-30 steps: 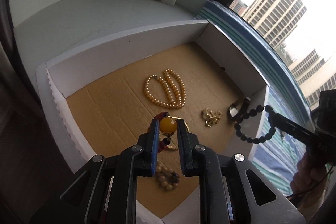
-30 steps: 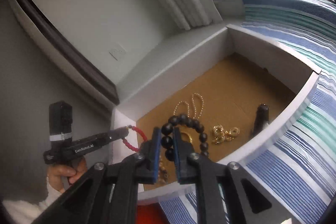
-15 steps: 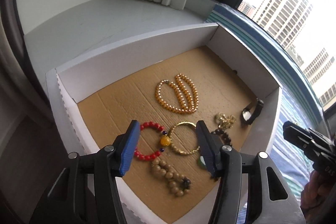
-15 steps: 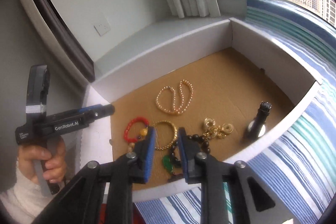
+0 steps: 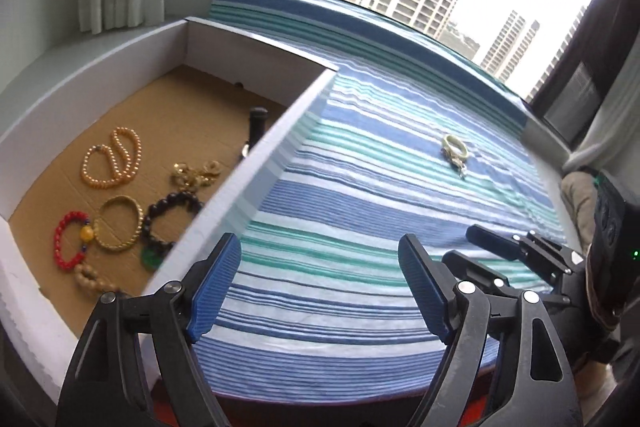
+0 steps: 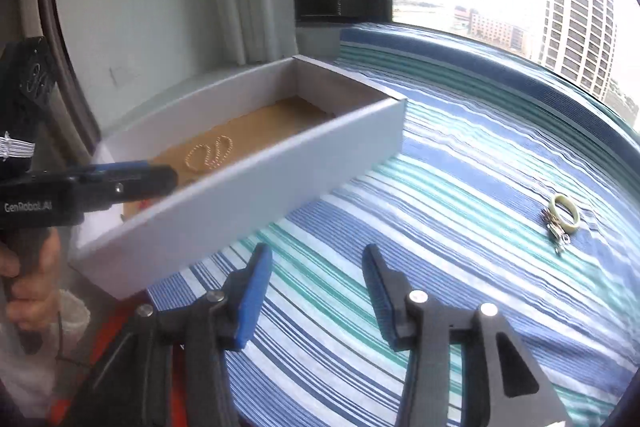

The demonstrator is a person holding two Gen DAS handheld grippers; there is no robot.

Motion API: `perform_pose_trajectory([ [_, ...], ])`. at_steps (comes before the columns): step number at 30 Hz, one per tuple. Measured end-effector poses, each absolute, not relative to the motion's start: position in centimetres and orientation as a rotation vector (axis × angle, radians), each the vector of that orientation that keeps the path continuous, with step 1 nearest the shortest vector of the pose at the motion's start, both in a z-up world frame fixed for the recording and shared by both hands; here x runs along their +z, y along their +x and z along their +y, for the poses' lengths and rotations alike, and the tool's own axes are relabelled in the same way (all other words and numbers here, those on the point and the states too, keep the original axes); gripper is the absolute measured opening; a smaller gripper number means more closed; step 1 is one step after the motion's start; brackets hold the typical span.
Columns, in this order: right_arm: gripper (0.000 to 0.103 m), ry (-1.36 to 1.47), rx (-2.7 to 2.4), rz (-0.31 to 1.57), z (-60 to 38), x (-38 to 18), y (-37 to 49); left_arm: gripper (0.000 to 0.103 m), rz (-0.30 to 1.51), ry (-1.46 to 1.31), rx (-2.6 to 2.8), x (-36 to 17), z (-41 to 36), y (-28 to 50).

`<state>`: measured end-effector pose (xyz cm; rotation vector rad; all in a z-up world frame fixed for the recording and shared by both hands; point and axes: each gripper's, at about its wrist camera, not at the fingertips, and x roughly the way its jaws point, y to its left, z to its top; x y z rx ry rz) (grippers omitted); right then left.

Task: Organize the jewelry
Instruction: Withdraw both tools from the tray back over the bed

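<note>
Striped cloth [image 5: 360,187] lies under both just-spread, empty claws; white box [image 5: 256,163] wall fronts beaded bracelets.

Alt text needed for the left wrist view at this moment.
The open, empty left gripper hangs over a blue-and-green striped cloth, beside a white box holding several bracelets and a pearl strand. A pale ring-shaped piece lies alone on the cloth; the right gripper shows at right.

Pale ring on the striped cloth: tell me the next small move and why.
Probably carry the right gripper toward the pale ring. It lies alone on the striped cloth, outside the box, and both grippers are open and empty.
</note>
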<state>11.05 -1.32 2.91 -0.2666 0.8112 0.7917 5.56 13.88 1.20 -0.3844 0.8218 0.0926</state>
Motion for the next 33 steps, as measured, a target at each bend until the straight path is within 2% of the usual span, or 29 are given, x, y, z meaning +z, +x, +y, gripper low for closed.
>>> perform_pose_trajectory([
  [8, 0.048, -0.207, 0.491, 0.888, -12.2, -2.3, 12.1, 0.082, 0.963, -0.252, -0.055, -3.2, 4.2, 8.7],
  [12, 0.065, -0.165, 0.344, 0.931, -16.8, -4.5, 11.8, 0.082, 1.015, -0.203, -0.074, -4.9, 1.9, 8.7],
  [21, 0.065, -0.138, 0.167, 0.951, -22.2, -6.9, 11.0, 0.082, 1.068, -0.147, -0.084, -6.5, -0.7, 9.1],
  [33, 0.065, -0.127, 0.119, 0.916, -24.3, -7.0, 10.7, 0.083, 1.113, -0.112, -0.114, -7.5, -4.0, 10.3],
])
